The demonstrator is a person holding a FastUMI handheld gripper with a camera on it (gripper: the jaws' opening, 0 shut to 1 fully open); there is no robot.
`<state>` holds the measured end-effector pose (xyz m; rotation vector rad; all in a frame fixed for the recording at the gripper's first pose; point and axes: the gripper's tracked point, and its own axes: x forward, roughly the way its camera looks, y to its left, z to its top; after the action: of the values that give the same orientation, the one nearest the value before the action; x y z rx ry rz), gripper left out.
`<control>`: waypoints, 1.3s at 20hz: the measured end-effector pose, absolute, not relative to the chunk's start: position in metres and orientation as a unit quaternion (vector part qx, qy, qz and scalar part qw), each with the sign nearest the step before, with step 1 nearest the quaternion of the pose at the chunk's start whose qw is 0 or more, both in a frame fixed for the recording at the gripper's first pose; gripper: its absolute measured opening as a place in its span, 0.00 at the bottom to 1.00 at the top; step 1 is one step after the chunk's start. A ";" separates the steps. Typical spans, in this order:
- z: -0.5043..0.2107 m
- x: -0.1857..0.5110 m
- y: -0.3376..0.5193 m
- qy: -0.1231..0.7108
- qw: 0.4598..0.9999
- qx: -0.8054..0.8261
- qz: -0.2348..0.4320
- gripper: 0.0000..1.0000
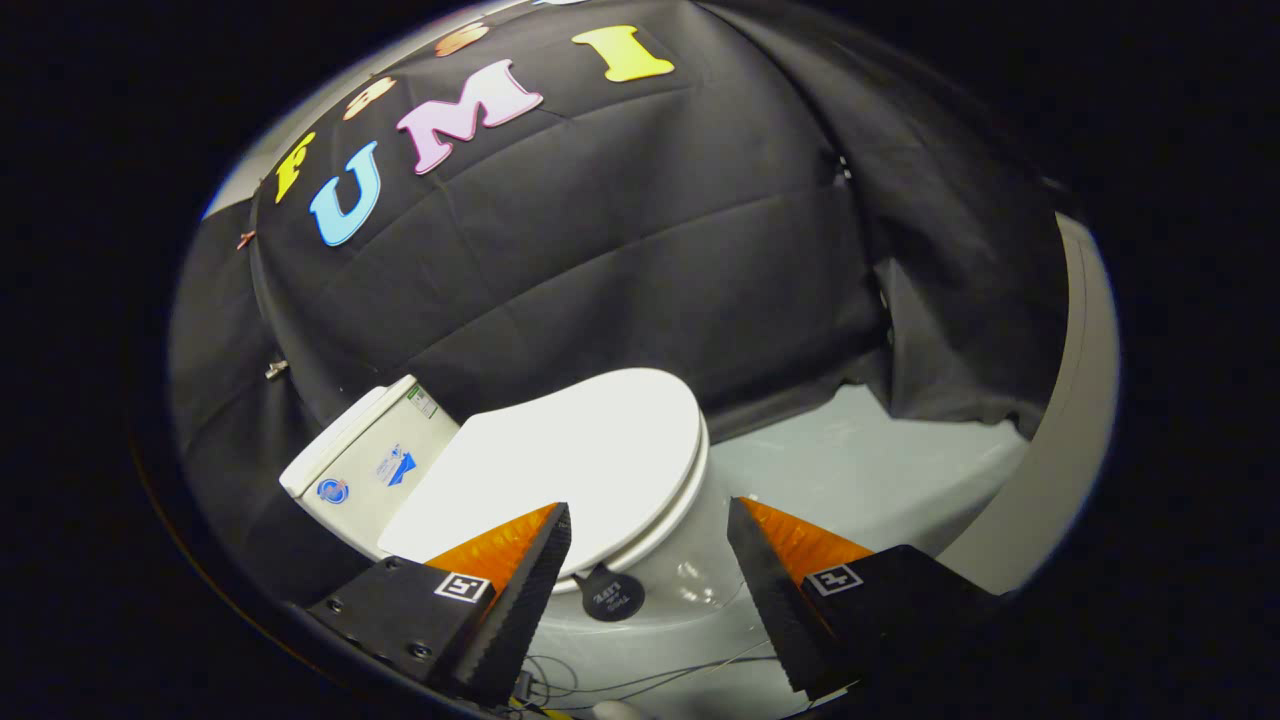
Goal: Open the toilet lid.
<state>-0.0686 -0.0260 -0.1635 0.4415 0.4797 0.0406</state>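
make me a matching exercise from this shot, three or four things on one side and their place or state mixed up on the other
Things:
1. toilet lid
2. tank
3. round black tab
4. gripper

Place or state:
A. hangs at the lid's front edge, between the fingers
B. open, holding nothing
C. closed, lying flat on the bowl
D. behind the lid, against the black cloth wall

Pairs: 1-C, 2-D, 3-A, 4-B

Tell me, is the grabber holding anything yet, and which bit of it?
Nothing is held. The gripper is open, fingers spread apart, with the closed toilet lid just ahead of them and its round black tab showing between them, untouched.
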 end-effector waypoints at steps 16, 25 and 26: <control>-0.225 -0.081 0.014 0.297 0.823 0.483 0.027 0.50; -0.226 -0.074 0.014 0.287 0.805 0.520 0.020 0.16; -0.229 -0.075 0.015 0.287 0.805 0.519 0.022 0.16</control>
<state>-0.0750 0.0150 -0.2290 1.1119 0.6150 0.0463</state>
